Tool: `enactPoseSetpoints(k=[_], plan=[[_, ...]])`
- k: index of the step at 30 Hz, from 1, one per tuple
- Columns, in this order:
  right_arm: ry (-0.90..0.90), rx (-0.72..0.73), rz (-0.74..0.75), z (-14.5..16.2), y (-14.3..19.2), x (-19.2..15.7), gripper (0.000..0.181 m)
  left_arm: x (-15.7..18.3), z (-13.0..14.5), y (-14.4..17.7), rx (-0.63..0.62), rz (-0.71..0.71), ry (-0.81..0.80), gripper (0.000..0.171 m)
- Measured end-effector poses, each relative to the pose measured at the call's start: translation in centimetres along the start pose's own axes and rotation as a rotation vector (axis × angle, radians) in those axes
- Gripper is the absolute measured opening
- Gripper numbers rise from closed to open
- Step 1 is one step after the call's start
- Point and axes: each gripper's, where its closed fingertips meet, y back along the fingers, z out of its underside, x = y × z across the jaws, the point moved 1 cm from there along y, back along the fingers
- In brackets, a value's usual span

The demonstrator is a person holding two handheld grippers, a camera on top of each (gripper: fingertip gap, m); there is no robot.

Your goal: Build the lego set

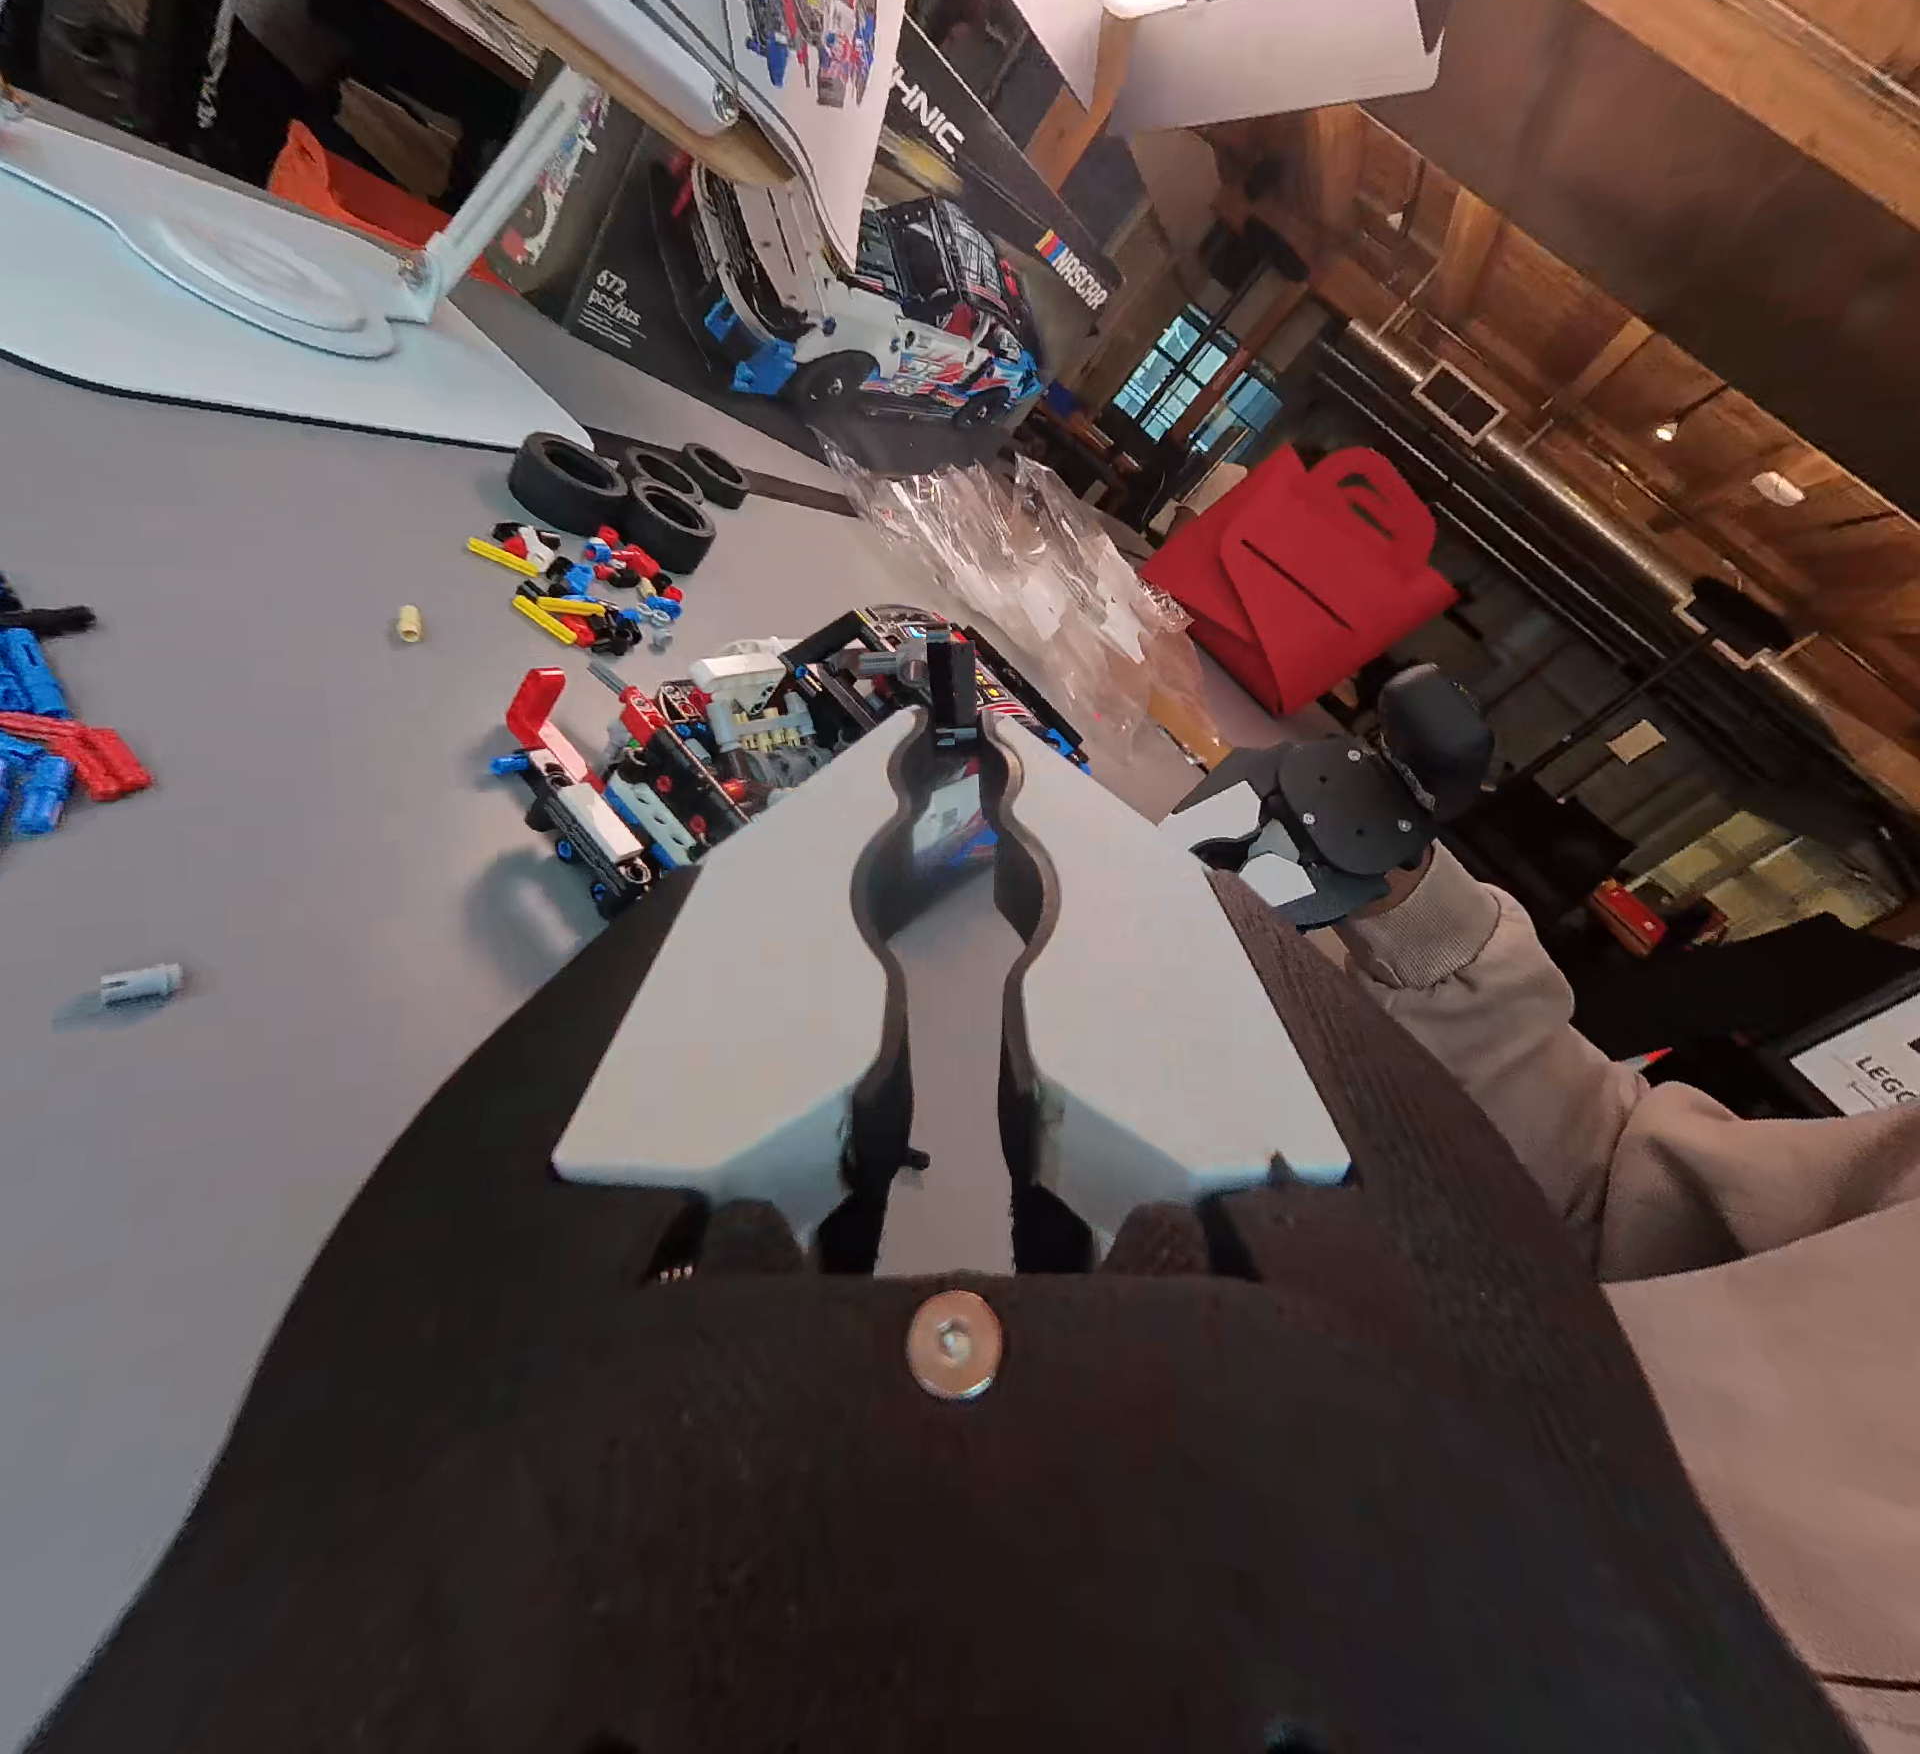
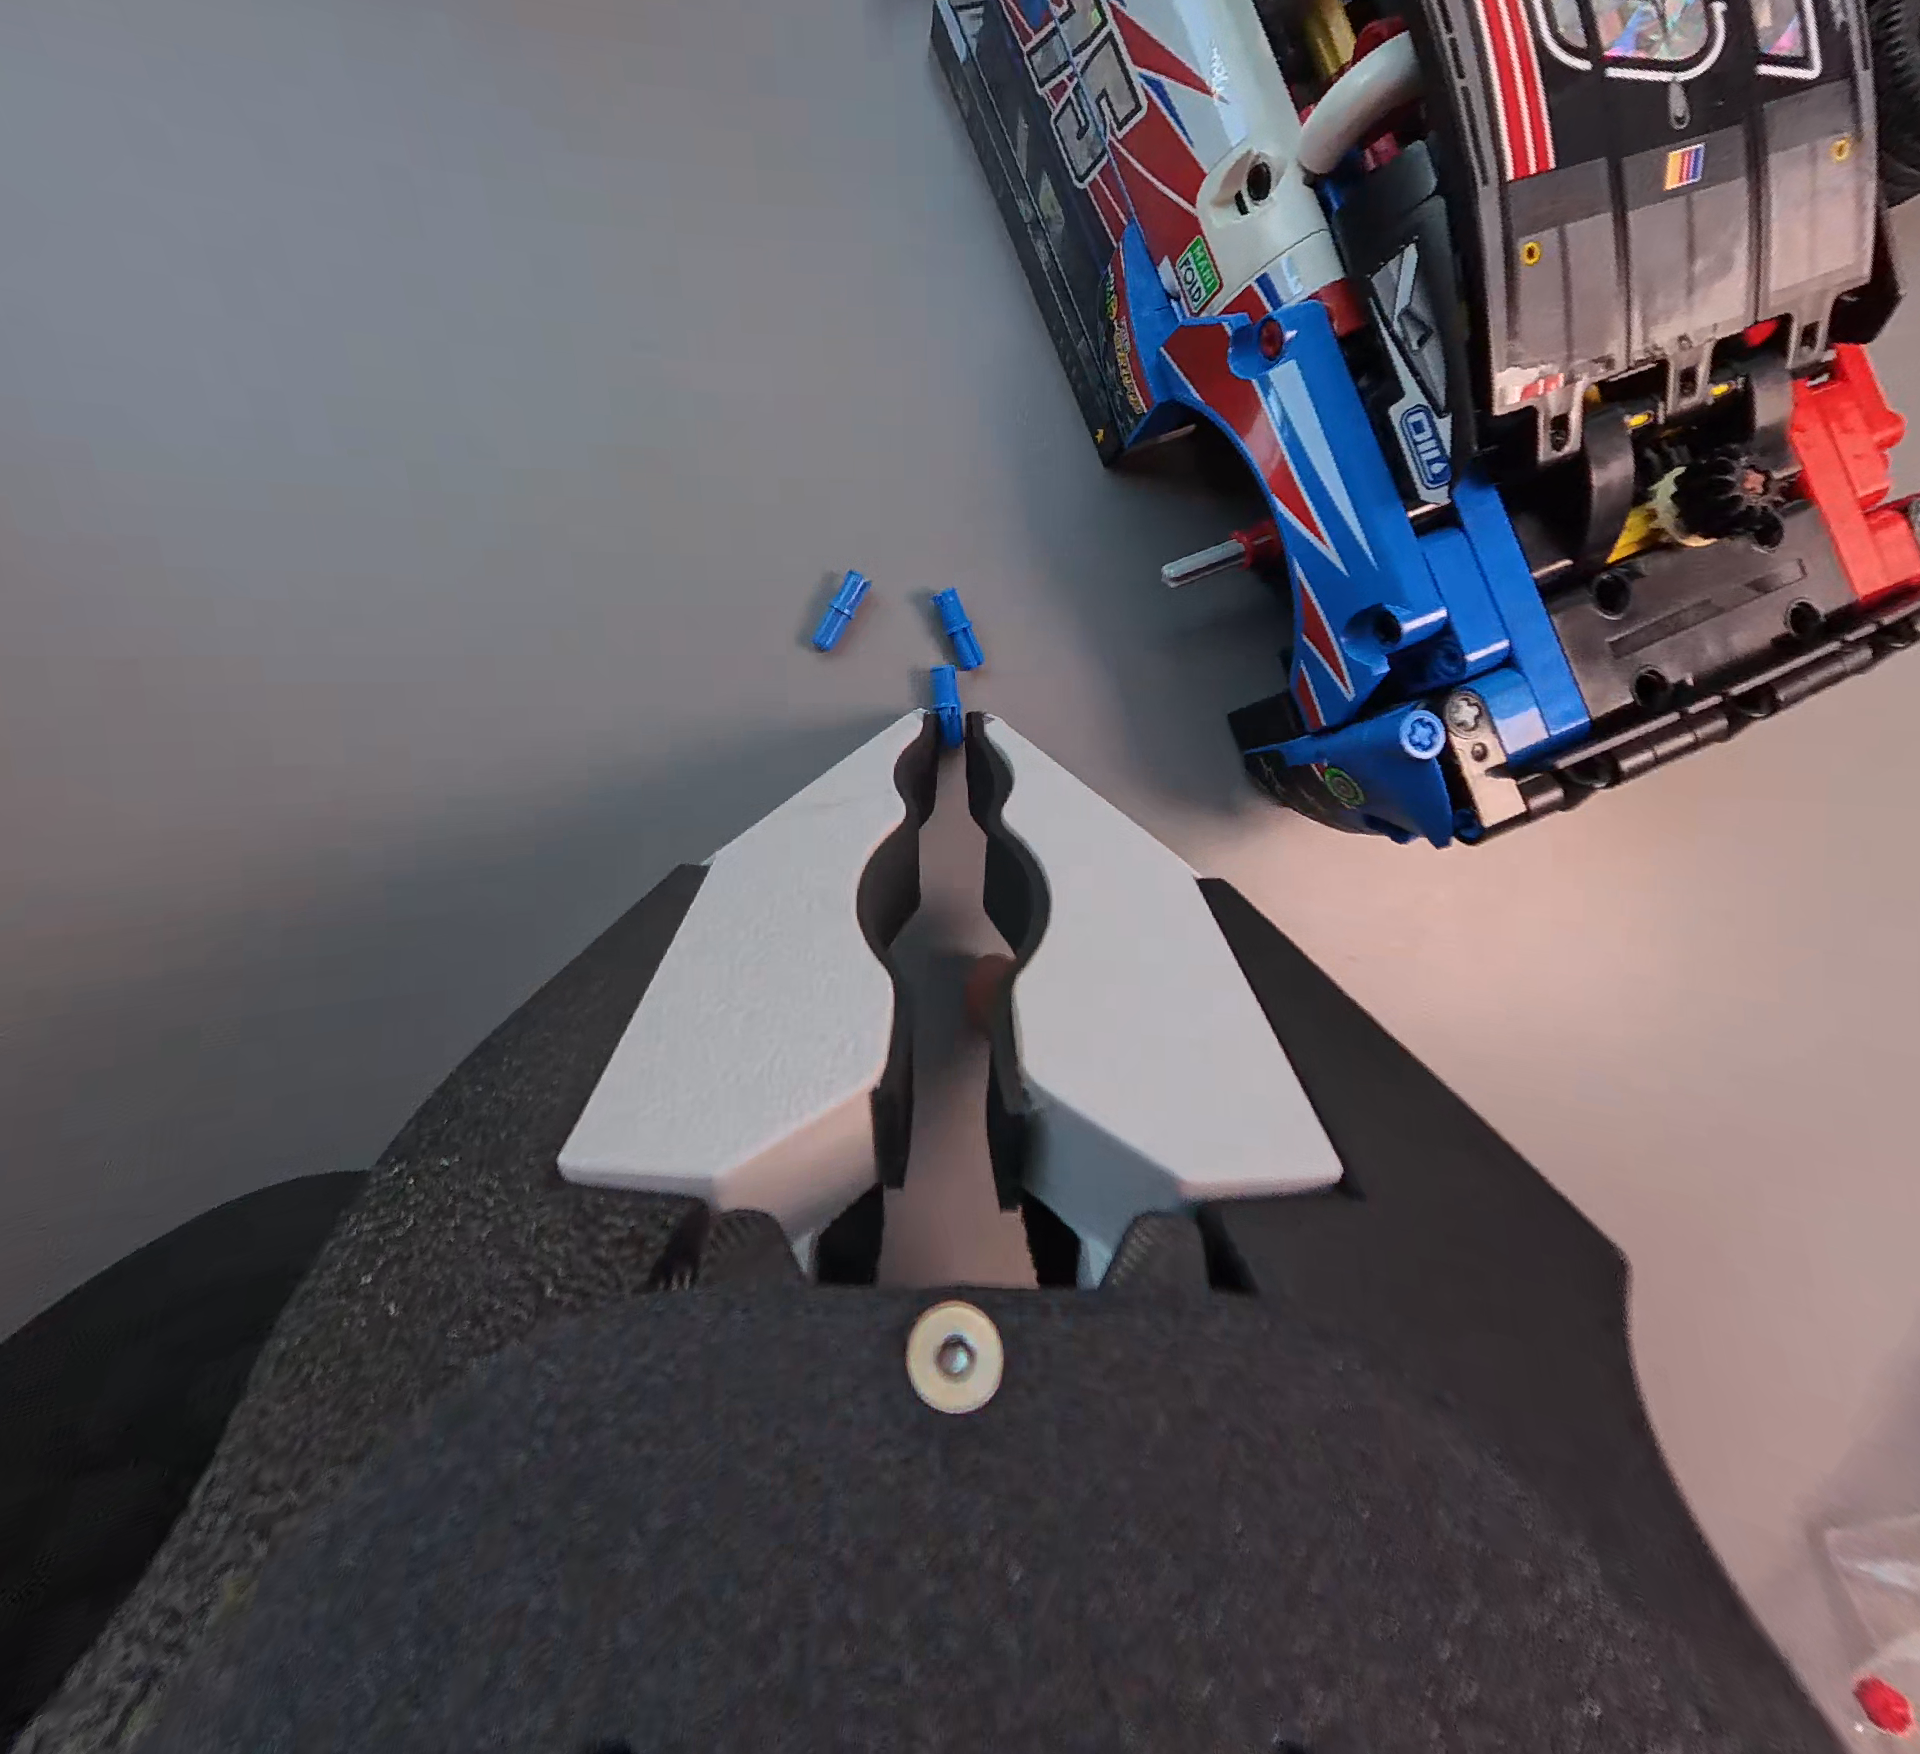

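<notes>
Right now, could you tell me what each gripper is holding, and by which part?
The right gripper pinches a small blue pin by its near end. The left gripper grips a black piece by its lower end.

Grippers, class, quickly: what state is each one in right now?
Left gripper: shut on a small black piece.
Right gripper: shut on a blue pin, two more blue pins lying just ahead.
</notes>
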Motion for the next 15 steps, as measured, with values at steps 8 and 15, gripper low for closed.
enactPoseSetpoints(k=[8,15], plan=[[-0.042,0.289,-0.005,-10.9,-1.0,-3.6,0.011,-0.5,1.1,-0.5,-0.010,-0.048,-0.047,0.006],[-0.069,0.116,-0.062,-13.7,-8.5,-6.9,0.018,-0.2,2.9,-1.1,-0.044,-0.074,-0.091,0.006]])
